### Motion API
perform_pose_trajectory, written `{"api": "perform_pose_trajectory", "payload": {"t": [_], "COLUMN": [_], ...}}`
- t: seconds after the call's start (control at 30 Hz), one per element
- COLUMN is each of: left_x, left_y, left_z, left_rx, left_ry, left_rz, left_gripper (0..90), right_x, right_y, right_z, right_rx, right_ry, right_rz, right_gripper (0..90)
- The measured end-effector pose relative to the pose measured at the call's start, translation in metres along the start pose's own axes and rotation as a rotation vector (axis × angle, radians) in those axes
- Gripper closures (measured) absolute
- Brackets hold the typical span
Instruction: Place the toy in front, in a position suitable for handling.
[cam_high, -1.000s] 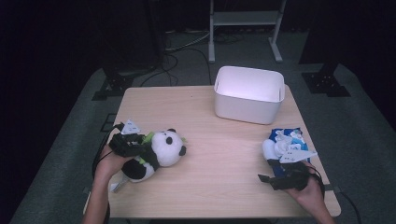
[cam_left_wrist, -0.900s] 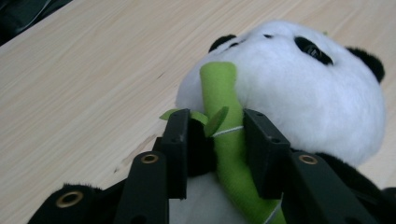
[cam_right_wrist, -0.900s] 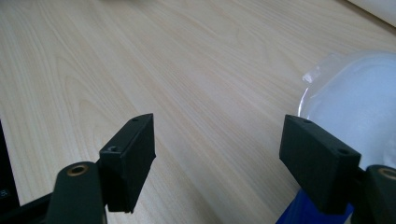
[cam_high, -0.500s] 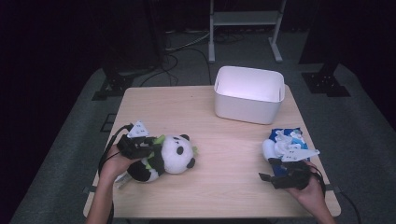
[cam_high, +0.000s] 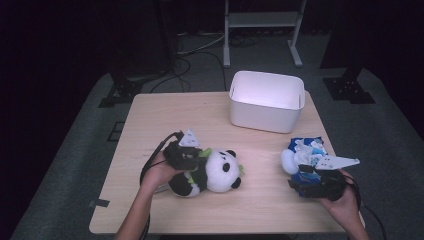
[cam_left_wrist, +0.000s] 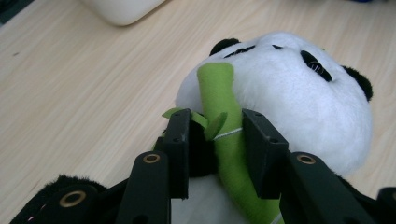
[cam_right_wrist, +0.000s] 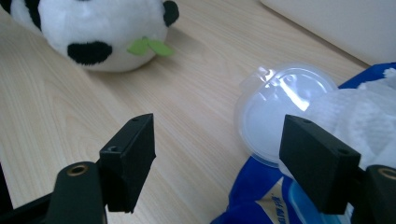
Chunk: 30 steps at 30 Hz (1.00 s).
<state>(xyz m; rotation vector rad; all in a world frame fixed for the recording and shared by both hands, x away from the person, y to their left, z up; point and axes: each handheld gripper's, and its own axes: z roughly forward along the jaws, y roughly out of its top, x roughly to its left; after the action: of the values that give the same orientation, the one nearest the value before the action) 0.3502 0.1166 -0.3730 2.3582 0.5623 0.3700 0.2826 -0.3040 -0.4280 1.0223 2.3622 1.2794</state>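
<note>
High view: left gripper clamps the panda plush at mid-table, white bin up and right of it (right gripper wide over blue packet).

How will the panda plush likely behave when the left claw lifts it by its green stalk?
The panda plush looks soft, so it will probably sag and dangle. The left claw pinches only the thin felt green stalk, which may stretch or slip. It seems light for its bulk and unlikely to break.
</note>
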Motion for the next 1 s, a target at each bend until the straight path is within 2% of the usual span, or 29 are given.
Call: {"api": "perform_pose_trajectory", "payload": {"t": [0.27,0.57,0.73,0.8,0.83,0.9,0.93,0.97,1.0], "left_x": [-0.021,-0.033,-0.029,-0.027,-0.027,-0.028,-0.028,-0.027,-0.027], "left_y": [0.026,0.037,0.040,0.041,0.042,0.044,0.044,0.043,0.041], "left_z": [0.023,0.034,0.027,0.018,0.013,0.005,0.001,-0.002,-0.006], "left_rx": [-0.013,-0.031,-0.033,-0.079,-0.096,-0.102,-0.106,-0.105,-0.106], "left_ry": [-0.049,-0.075,-0.100,-0.129,-0.140,-0.136,-0.134,-0.133,-0.130], "left_rz": [0.010,0.014,0.017,0.000,-0.003,0.006,0.008,0.013,0.018], "left_gripper": [62.7,61.1,54.9,51.5,49.9,46.5,44.7,44.7,43.1], "right_x": [-0.007,-0.013,-0.018,-0.023,-0.026,-0.032,-0.040,-0.040,-0.049], "right_y": [-0.002,-0.002,0.011,0.020,0.025,0.033,0.039,0.039,0.042], "right_z": [-0.009,-0.014,-0.015,-0.013,-0.012,-0.008,-0.001,-0.001,0.005], "right_rx": [-0.017,-0.002,0.022,0.042,0.058,0.099,0.152,0.152,0.193], "right_ry": [-0.025,-0.051,-0.093,-0.094,-0.101,-0.111,-0.128,-0.128,-0.141], "right_rz": [0.018,0.019,-0.006,-0.012,-0.018,-0.025,-0.025,-0.025,-0.016], "right_gripper": [25.6,25.7,28.2,29.6,30.1,32.5,34.2,34.2,35.3]}}
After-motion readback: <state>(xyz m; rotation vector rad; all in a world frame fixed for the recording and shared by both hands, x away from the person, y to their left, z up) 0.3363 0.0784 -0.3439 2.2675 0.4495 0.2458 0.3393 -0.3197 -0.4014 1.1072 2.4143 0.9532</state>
